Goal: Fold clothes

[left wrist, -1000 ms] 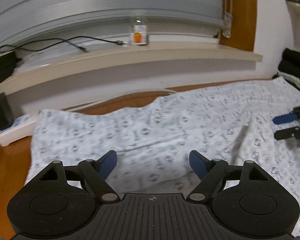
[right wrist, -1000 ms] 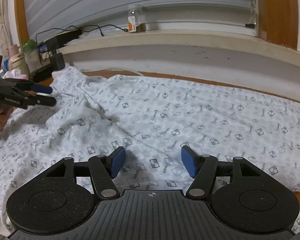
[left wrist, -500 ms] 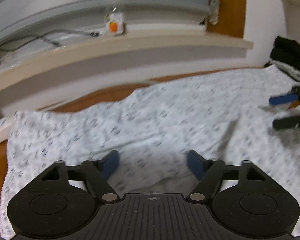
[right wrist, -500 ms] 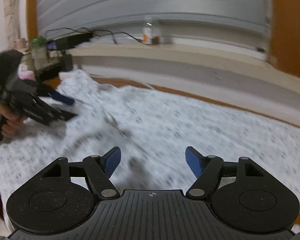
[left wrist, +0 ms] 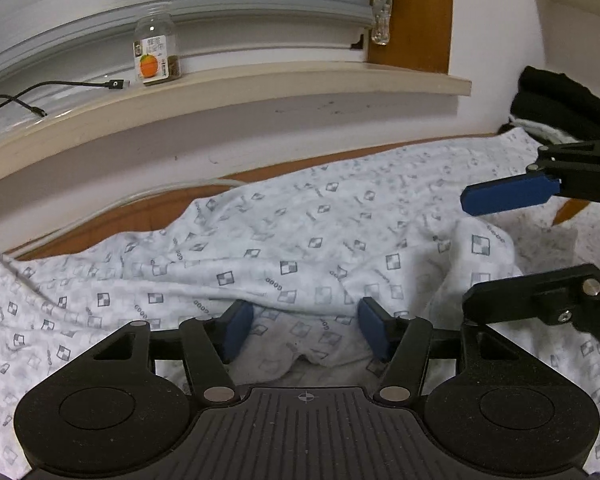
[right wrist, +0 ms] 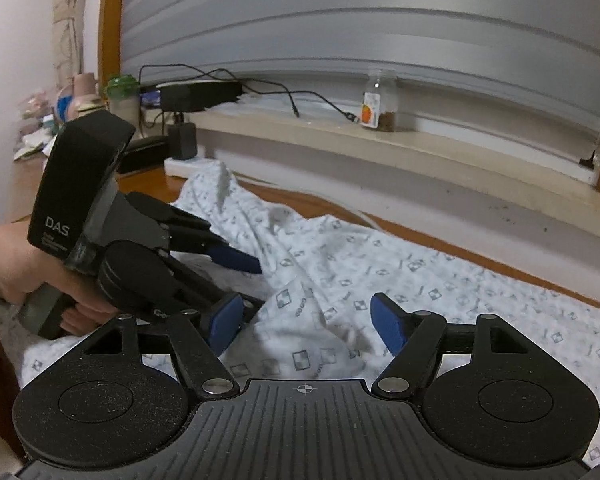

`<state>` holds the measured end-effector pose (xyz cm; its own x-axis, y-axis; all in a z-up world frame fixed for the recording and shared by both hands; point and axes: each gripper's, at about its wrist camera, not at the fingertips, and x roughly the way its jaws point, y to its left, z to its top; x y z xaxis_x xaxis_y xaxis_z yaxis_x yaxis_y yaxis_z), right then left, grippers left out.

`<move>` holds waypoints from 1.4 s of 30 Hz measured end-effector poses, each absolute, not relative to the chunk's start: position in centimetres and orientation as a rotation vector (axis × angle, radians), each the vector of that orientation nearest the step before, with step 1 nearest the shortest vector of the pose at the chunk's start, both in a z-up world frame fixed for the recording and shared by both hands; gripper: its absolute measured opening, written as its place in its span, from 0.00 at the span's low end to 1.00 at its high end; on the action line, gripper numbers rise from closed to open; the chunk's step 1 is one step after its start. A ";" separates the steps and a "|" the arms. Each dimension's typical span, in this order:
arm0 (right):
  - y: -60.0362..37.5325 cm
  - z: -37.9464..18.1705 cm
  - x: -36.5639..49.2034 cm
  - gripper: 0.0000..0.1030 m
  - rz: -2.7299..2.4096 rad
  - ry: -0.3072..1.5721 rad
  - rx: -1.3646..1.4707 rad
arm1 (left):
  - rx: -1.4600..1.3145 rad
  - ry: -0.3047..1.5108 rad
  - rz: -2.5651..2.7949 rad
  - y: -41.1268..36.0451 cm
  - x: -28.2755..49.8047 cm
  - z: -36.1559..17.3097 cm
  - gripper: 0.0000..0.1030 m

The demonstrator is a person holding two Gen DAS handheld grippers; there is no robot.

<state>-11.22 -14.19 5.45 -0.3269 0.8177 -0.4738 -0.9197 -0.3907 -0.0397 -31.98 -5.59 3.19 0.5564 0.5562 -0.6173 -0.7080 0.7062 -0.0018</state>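
Both hand-held grippers have drawn together since a second ago, when they were well apart over the spread cloth. Now the left hand-held gripper (left wrist: 306,330) sits just beside the right hand-held gripper (right wrist: 306,322), over a raised fold in the middle of the patterned garment (left wrist: 300,240). The left jaws have just been closing and stand about half open, straddling the lip of that fold without pressing it, so nothing is held. The right jaws are also partly open, a hump of cloth rising between them, pads clear of it. The garment is thin white fabric printed with small grey squares; it lies rumpled across the brown wooden surface (left wrist: 152,210), reaching towards the wall. It looks light and limp: it will likely sag from any pinch point, drag its loose part along, and slip if only a single thin layer is caught. The doubled edge of the fold in front of the left jaws seems the surest place to grip, with the right taking the same edge further along. Behind runs a pale window sill (left wrist: 260,84) under closed blinds, carrying a clear jar with an orange label (left wrist: 155,54) and a loose black cable (left wrist: 40,94). Dark folded clothes (left wrist: 560,100) sit at the far right.
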 end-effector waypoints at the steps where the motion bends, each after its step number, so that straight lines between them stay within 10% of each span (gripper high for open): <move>1: -14.3 5.4 -11.4 0.68 1.913 0.275 -0.511 | -0.268 0.624 0.767 -5.6 -32.9 3.5 0.62; 25: -3.7 3.1 -33.0 0.38 2.206 0.287 -0.792 | -0.438 0.509 1.135 -7.3 -60.5 6.5 0.69; 28: -3.8 2.8 -32.5 0.07 2.244 0.305 -0.774 | -0.448 0.493 1.131 -7.0 -60.7 6.0 0.69; 42: -4.6 4.1 -33.9 0.06 2.270 0.171 -0.759 | -0.442 0.410 1.113 -6.3 -59.8 6.6 0.70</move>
